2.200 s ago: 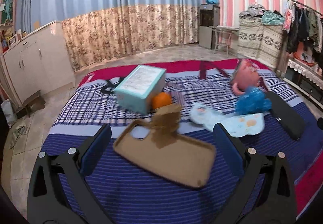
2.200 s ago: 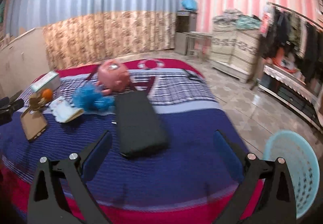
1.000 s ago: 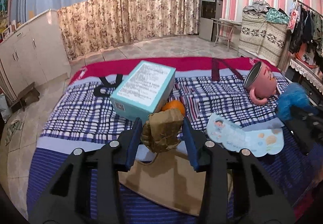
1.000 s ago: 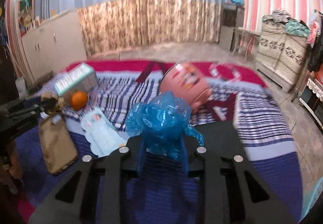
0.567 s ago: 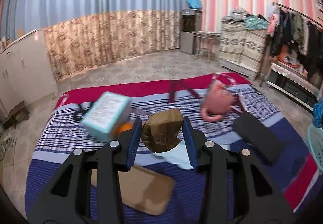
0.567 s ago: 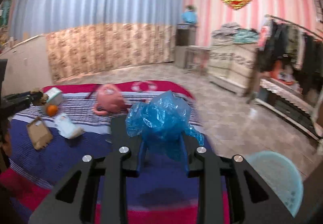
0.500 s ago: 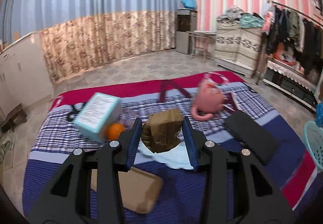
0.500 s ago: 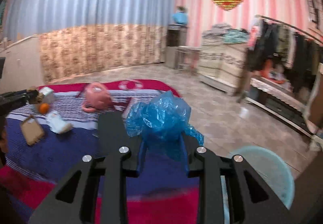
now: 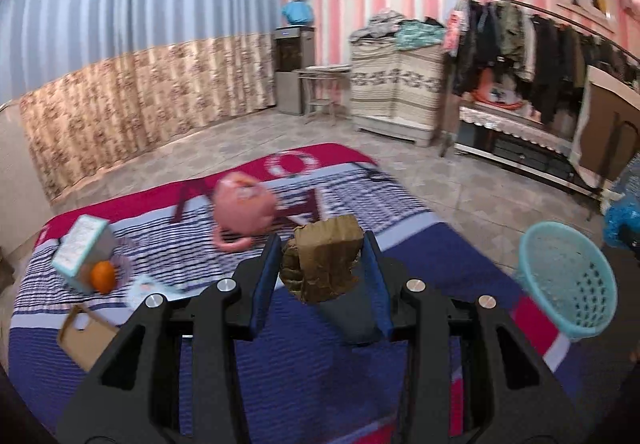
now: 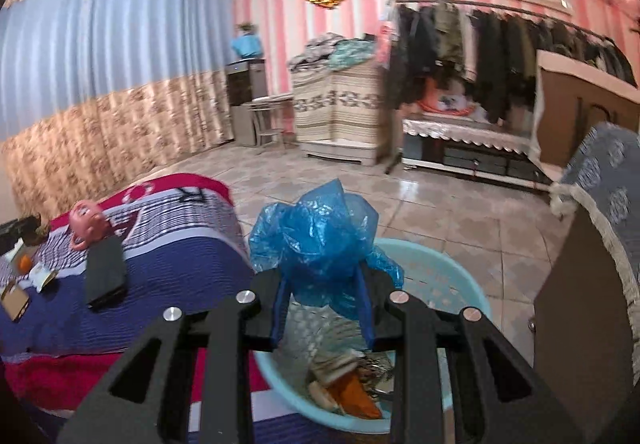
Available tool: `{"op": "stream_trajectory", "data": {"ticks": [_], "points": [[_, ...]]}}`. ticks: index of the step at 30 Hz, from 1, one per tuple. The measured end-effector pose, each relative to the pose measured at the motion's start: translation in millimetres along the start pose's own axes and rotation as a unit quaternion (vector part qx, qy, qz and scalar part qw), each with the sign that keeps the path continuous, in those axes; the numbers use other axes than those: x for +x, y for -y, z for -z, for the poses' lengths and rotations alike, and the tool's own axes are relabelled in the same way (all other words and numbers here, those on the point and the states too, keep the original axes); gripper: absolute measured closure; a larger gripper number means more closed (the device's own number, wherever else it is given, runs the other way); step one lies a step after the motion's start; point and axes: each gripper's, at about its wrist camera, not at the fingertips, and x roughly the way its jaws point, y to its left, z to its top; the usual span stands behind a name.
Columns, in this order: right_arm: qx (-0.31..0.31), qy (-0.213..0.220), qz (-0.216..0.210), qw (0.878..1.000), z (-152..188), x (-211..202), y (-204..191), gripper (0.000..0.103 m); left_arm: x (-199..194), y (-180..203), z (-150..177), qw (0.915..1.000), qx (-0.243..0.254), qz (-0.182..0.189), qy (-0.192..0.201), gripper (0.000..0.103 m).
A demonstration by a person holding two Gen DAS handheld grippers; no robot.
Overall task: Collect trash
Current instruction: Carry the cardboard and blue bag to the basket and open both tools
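Note:
My left gripper is shut on a crumpled brown paper wad and holds it above the bed. My right gripper is shut on a crumpled blue plastic bag and holds it just above the light-blue trash basket, which has scraps inside. The basket also shows in the left wrist view, beside the bed's right edge, with the blue bag above it.
On the bed lie a flat brown cardboard piece, a teal box, an orange, a pink mug, a white wrapper and a black case. A clothes rack and cabinet stand beyond the tiled floor.
Both grippers closed on their trash, lifted it off the bed and swung right. The right gripper now hangs over the basket; the left one is turning toward it.

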Motion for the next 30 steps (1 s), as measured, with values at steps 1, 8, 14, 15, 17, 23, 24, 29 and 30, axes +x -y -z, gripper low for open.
{"op": "stream_trajectory", "data": {"ticks": [1, 8, 14, 15, 17, 23, 24, 29, 30], "points": [[0.004, 0.0, 0.01, 1.0, 1.5, 1.0, 9.0, 0.074, 0.8, 9.0, -0.3, 1.0, 0.003, 0.006, 0.0, 0.063], [0.036, -0.007, 0.054, 0.998, 9.8, 5.7, 50.5, 0.074, 5.2, 94.3, 1.3, 0.9971, 0.046, 0.061, 0.006, 0.063], [0.05, -0.012, 0.07, 0.996, 12.2, 13.6, 73.7, 0.074, 13.4, 150.4, 2.4, 0.9924, 0.07, 0.102, 0.002, 0.063], [0.053, -0.013, 0.07, 0.996, 12.5, 15.6, 77.3, 0.074, 15.8, 160.0, 3.2, 0.9915, 0.074, 0.107, 0.002, 0.063], [0.06, -0.017, 0.07, 0.996, 14.9, 18.5, 83.4, 0.074, 20.9, 173.0, 4.2, 0.9898, 0.081, 0.117, 0.0, 0.063], [0.077, -0.03, 0.068, 0.994, 19.3, 29.6, 88.7, 0.074, 39.7, 216.6, 9.3, 0.9838, 0.106, 0.144, -0.006, 0.062], [0.076, -0.033, 0.067, 0.994, 19.9, 31.4, 88.0, 0.074, 43.0, 222.1, 8.9, 0.9831, 0.111, 0.146, -0.006, 0.062], [0.064, -0.044, 0.071, 0.994, 23.9, 42.8, 83.3, 0.074, 67.6, 253.0, 15.8, 0.978, 0.128, 0.163, -0.026, 0.062], [0.065, -0.047, 0.072, 0.994, 24.0, 45.0, 84.6, 0.074, 71.0, 258.4, 17.4, 0.9773, 0.131, 0.164, -0.029, 0.062]]}}
